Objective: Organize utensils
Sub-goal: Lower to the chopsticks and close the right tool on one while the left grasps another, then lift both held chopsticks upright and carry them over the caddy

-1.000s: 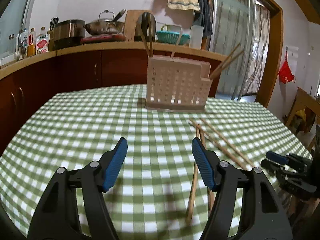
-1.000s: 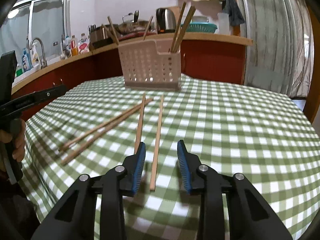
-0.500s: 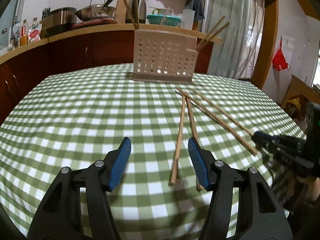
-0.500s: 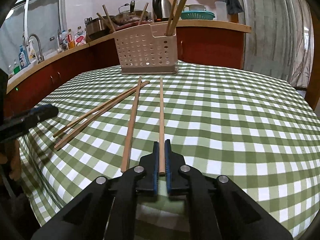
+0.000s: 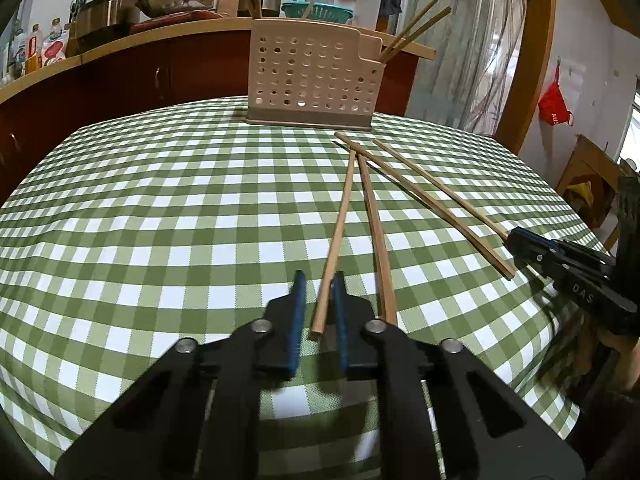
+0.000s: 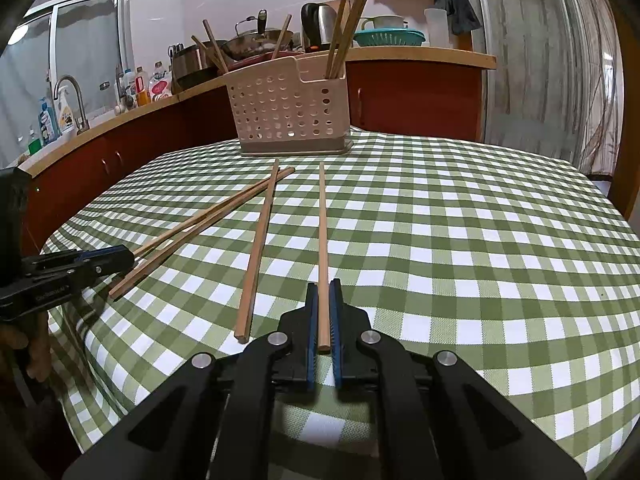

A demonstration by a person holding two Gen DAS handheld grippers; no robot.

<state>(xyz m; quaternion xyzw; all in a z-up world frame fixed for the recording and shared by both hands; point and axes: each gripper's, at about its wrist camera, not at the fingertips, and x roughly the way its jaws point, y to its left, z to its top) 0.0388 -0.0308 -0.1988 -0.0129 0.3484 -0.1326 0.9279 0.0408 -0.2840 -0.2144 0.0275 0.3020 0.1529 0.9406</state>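
Both grippers clamped one chopstick each.

The left gripper [image 5: 318, 312] and right gripper [image 6: 324, 316] gripped near ends, probably so each chopstick [image 6: 322, 240] could tip into the basket [image 6: 286, 114] at upper centre; two others lay loose.

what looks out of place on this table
Four loose chopsticks lie scattered on the checked tablecloth, fanned at different angles with two crossing near the holder, rather than standing in the perforated utensil holder like the others. Nothing looks spilled or broken.
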